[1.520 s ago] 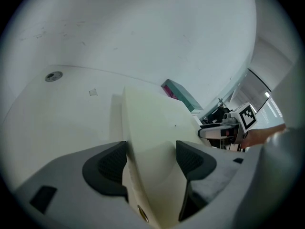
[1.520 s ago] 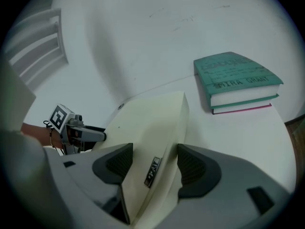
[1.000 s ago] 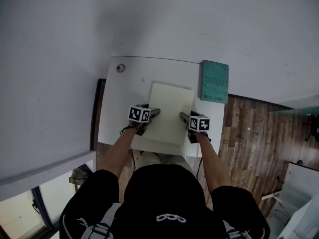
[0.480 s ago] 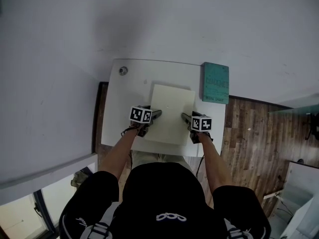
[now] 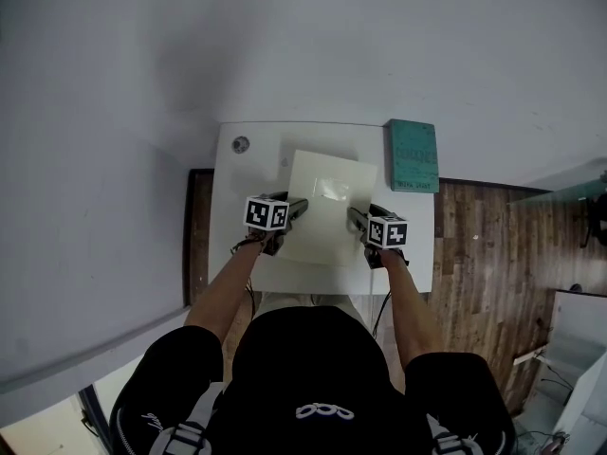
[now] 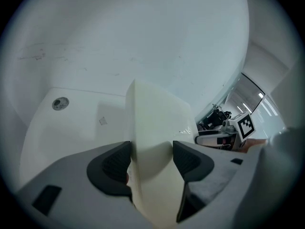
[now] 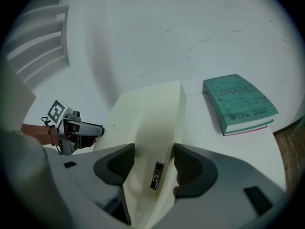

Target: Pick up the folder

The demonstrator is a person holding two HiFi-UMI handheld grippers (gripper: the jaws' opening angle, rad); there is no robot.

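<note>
So here's where we're at: we've got the cream folder [image 5: 327,202] pinched from both sides, over the middle of the white table [image 5: 254,173].

Our left gripper [image 5: 300,204] is clamped on the folder's left edge. Its jaws have just been closing in a bit. In the left gripper view the cover fills the whole gap between the two dark pads [image 6: 113,162] and bows up between them.

Our right gripper [image 5: 354,215] is clamped on the right edge the same way. In the right gripper view a small metal clip [image 7: 156,174] on the folder sits right between the jaws. Both grippers point forward and down, and each one shows up in the other's camera across the folder.

The near half of the folder looks raised off the tabletop. We honestly can't tell if the far edge is touching the table or not. There's a shiny glare patch on the cover in the head view.

Other stuff around:
- A teal book [image 5: 413,155] lies flat at the table's far right corner. It's close to the folder's far right corner but not touching it.
- A small round cap [image 5: 241,144] sits in the tabletop at the far left corner, well apart from the folder.
- There's wooden floor [image 5: 484,254] to the right of the table.
- A plain pale wall [image 5: 313,45] runs behind it.
</note>
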